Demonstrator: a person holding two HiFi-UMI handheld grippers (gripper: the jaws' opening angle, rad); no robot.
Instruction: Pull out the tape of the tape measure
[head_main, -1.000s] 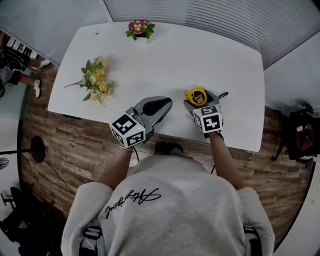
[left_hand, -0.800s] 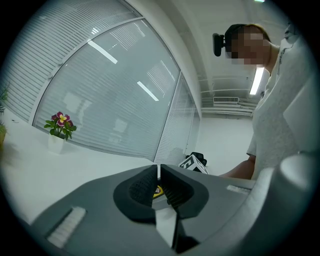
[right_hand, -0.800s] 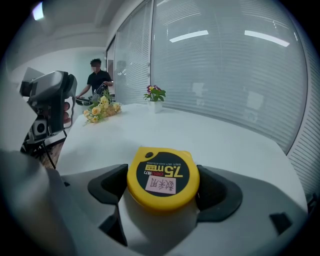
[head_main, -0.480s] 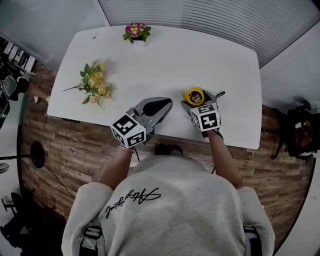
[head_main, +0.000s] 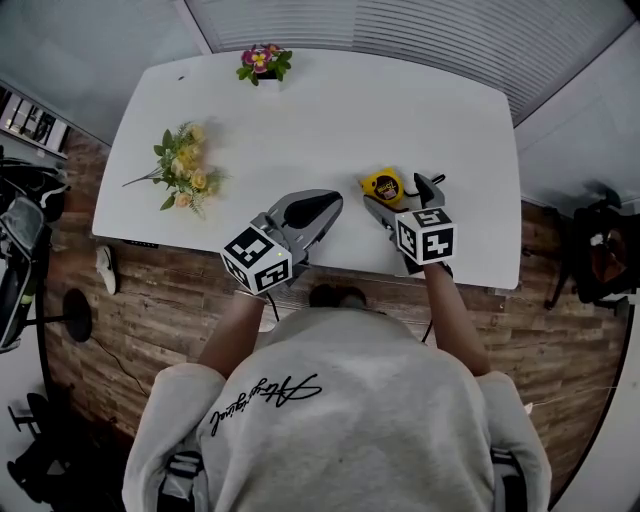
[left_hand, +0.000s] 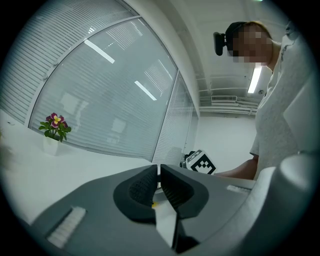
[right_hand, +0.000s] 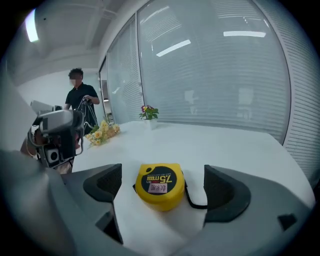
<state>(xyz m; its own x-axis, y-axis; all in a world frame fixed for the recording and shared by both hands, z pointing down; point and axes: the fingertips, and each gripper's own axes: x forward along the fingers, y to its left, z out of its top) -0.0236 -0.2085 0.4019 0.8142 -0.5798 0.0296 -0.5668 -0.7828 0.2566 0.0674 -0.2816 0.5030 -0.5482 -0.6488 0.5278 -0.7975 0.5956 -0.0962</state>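
A yellow tape measure (head_main: 384, 186) (right_hand: 160, 185) with a black wrist loop (right_hand: 194, 201) lies flat on the white table (head_main: 330, 110) near the front edge. My right gripper (head_main: 401, 194) (right_hand: 163, 187) is around it, its jaws opening. Both pads stand clear of the case with a gap on each side. No tape shows outside the case. My left gripper (head_main: 322, 207) (left_hand: 159, 181) hovers to the left of the tape measure, shut with nothing between its pads.
A loose bunch of yellow flowers (head_main: 185, 170) lies at the table's left. A small potted flower (head_main: 262, 60) stands at the far edge. A person (right_hand: 82, 102) stands in the background beyond the table's left end. Wooden floor (head_main: 150, 300) surrounds the table.
The right gripper's jaws have spread wider and drawn back slightly to the right. The tape measure now lies free between them. The left gripper has stayed in place.
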